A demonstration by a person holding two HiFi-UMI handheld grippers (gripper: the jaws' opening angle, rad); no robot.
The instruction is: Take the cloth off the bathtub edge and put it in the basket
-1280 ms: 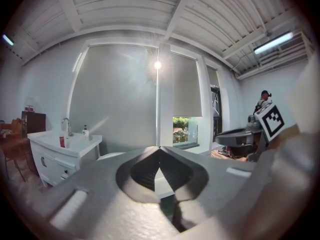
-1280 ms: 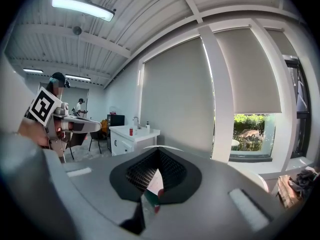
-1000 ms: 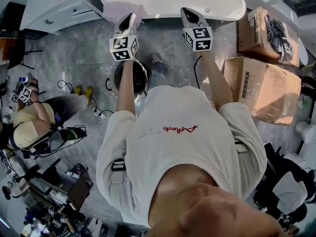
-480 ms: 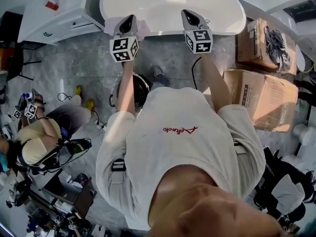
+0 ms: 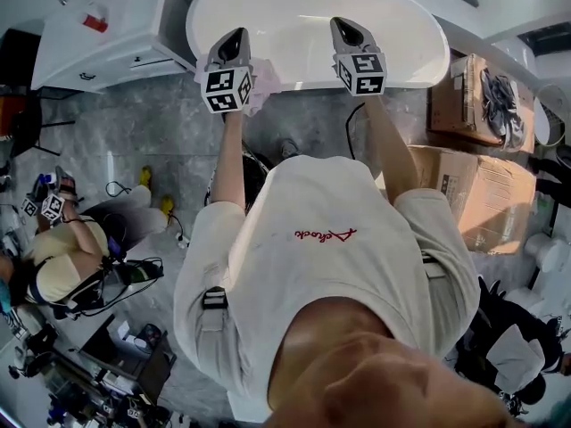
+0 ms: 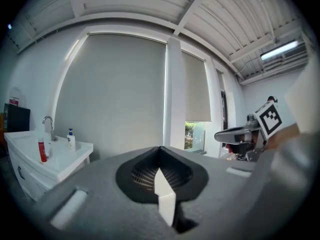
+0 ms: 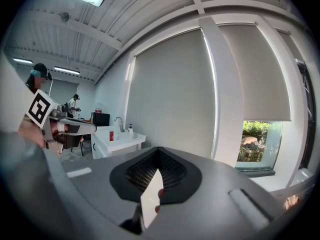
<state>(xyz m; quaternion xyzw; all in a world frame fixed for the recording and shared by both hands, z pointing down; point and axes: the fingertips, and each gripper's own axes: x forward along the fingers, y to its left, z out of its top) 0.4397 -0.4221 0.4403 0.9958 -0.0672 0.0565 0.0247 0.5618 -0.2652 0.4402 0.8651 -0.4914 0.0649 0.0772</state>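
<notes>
Red shirt script (image 5: 326, 234) unreadable from here, both arms reach forward, left gripper (image 5: 234, 41) beside the cloth (image 5: 261, 86), right gripper (image 5: 345, 27) over the bathtub (image 5: 308, 78), both jaws pressed together, empty.

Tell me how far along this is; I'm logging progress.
Done: nothing yet; the pink cloth lies on the bathtub edge. In hand: nothing; the left gripper and right gripper are shut and empty, held near that edge. Left: grasp the cloth and drop it in the basket.
</notes>
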